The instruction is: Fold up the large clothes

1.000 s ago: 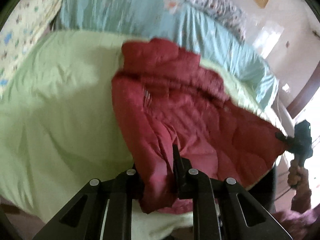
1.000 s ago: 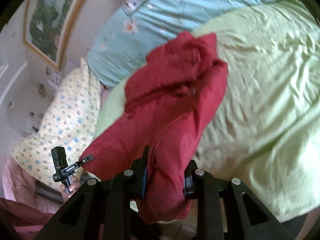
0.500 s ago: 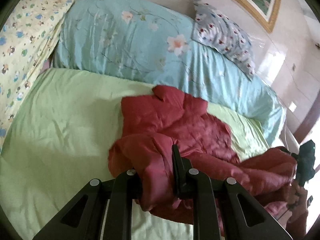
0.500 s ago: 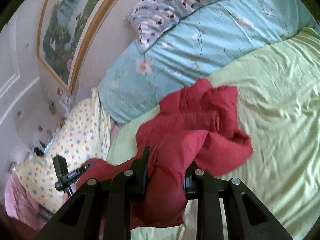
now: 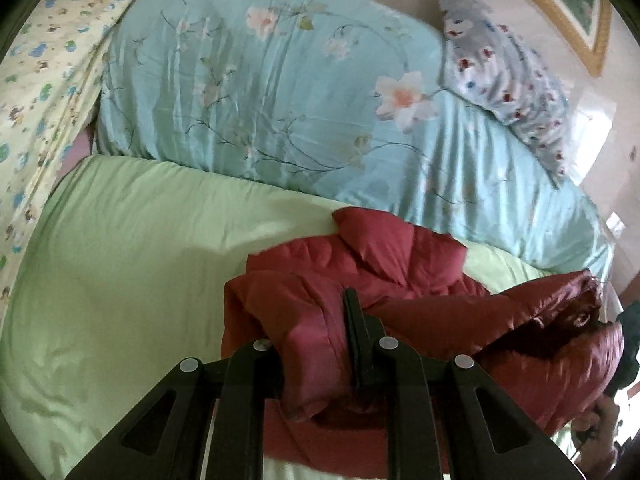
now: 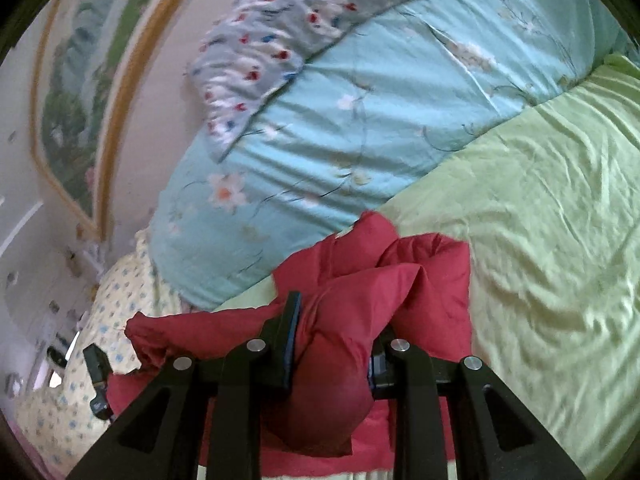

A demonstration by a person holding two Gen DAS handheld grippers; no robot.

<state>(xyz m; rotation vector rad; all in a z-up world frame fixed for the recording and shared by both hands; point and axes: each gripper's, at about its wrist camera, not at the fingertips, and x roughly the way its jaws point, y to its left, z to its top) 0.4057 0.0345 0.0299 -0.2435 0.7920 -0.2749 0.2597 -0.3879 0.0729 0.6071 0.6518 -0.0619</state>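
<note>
Red and padded, the quilted jacket (image 5: 360, 268) lies bunched on the bed's light-green sheet (image 5: 132, 248), near the head end, just short of the blue flowered duvet (image 5: 280, 80) heaped along that edge. The left tool (image 5: 316, 344) pinches a thick fold of the jacket between its pressed-together fingers. The right tool (image 6: 334, 340) likewise grips a bulging wad of the same jacket (image 6: 360, 280). A grey flowered pillow (image 6: 288, 40) rests on the duvet, and a yellow patterned quilt (image 5: 44, 80) lies along the bed's side edge.
</note>
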